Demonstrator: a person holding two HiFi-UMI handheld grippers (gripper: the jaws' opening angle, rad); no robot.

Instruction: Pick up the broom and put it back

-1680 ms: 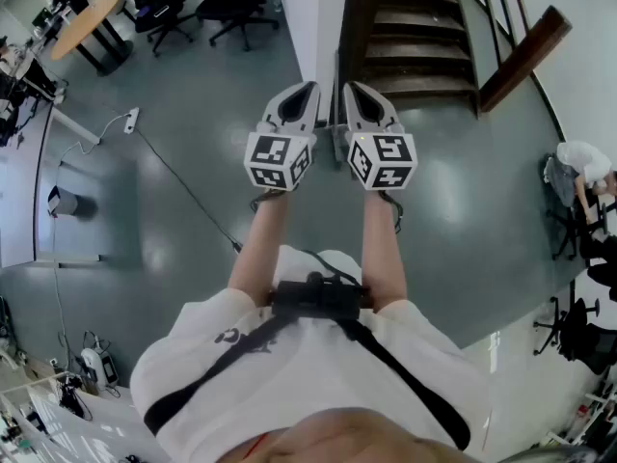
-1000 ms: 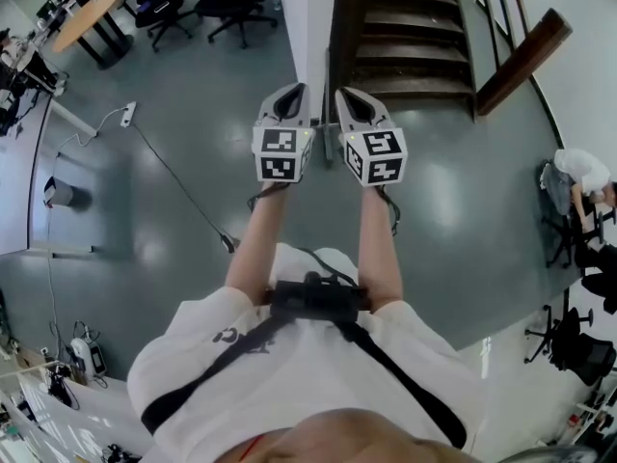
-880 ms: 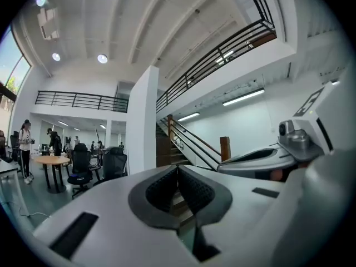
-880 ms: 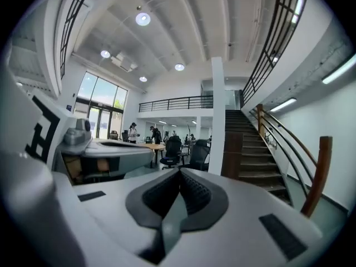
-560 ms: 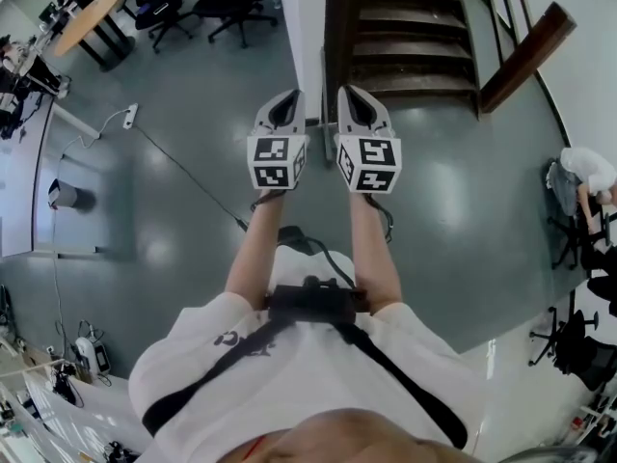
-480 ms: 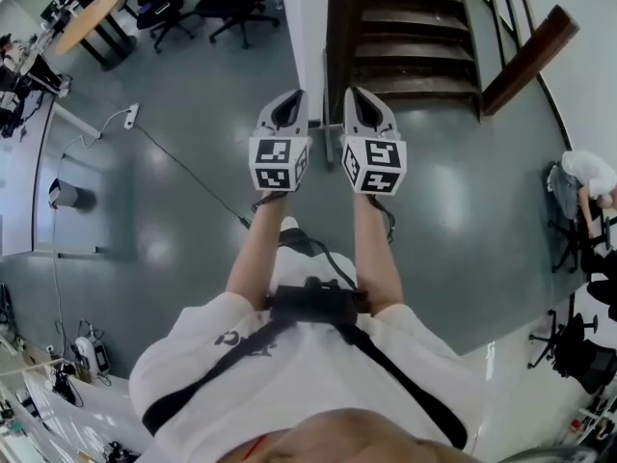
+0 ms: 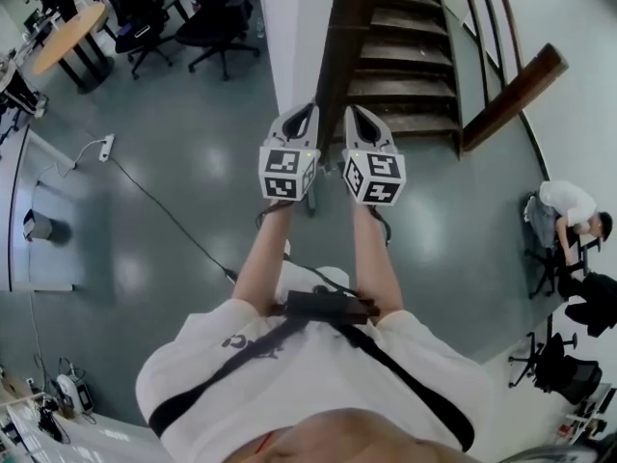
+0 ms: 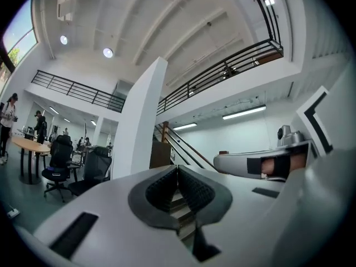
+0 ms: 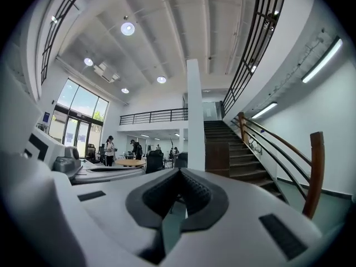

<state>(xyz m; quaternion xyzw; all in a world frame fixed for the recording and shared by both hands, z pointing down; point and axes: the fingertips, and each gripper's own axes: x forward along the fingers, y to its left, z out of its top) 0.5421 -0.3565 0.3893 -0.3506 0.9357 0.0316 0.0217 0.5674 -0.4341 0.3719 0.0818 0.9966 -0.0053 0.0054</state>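
We are in a large open office hall: black swivel chairs [image 7: 207,19] stand by a round wooden table [image 7: 63,35] on a grey floor [image 7: 174,152], a staircase [image 7: 400,61] climbs beside a white column [image 7: 289,37], and a railed gallery [image 9: 150,115] runs under the high ceiling [image 9: 167,32].

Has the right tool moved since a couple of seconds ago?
Yes. The right tool has gone forward, toward the staircase, whose bottom step now lies further back along its side.
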